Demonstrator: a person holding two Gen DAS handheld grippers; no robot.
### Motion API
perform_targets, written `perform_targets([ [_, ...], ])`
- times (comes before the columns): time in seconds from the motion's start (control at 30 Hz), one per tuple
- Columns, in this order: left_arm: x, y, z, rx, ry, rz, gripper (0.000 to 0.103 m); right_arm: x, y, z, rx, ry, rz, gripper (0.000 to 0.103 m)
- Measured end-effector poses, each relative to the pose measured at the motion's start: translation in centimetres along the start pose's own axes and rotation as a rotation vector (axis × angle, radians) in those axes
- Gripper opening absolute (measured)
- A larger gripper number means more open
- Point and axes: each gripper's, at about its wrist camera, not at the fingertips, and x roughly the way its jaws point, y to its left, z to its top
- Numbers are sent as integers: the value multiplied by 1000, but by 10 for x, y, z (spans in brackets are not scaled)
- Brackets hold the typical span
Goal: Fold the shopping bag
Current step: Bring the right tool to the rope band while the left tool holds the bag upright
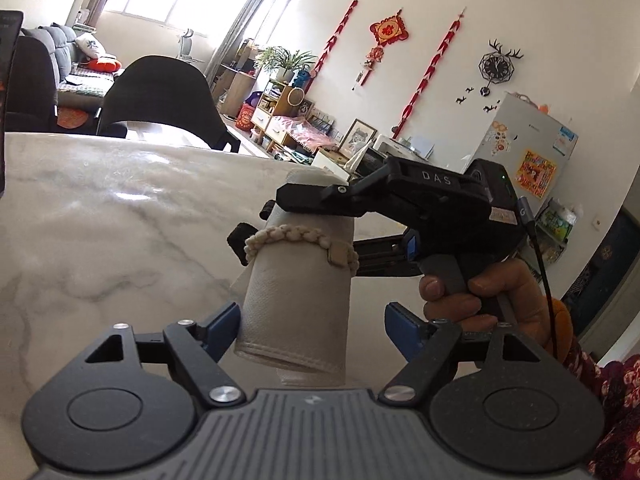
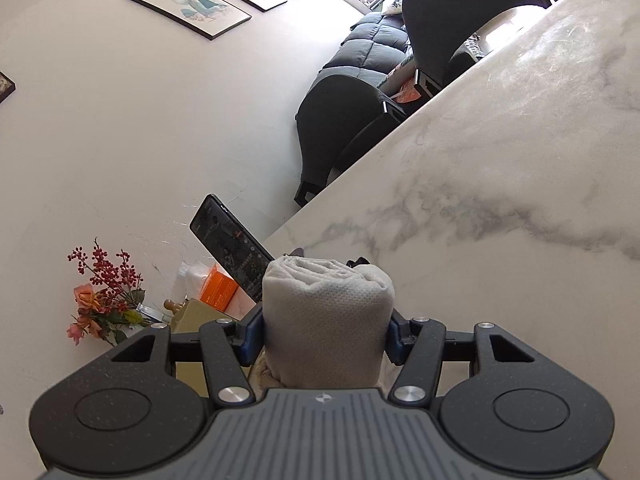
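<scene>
Marble table (image 1: 100, 208): 1 rolled bag (image 1: 296, 292) in R gripper (image 2: 324, 336); L gripper (image 1: 316, 328) wide.

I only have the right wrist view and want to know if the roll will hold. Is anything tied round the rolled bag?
Observer: Yes. A braided cream band rings the rolled shopping bag partway along its length.
Operator: Is the left gripper squeezing it too?
Observer: No. The left gripper is open, its jaws wide around the roll's near end.
</scene>
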Motion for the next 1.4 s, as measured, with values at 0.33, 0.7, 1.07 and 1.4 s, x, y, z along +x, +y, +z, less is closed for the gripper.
perform_targets([
  [0.33, 10, -7, 1, 118, 77, 116, 67, 9, 5, -10, 20, 9, -119, 59],
  [0.7, 27, 3, -2, 115, 137, 104, 57, 7, -8, -2, 12, 68, -122, 66],
  [1.07, 28, 32, 2, -9, 124, -17, 56, -10, -3, 1, -143, 91, -120, 76],
  [1.4, 27, 48, 6, -97, 106, -76, 55, -38, 8, -8, -384, 4, -84, 52],
])
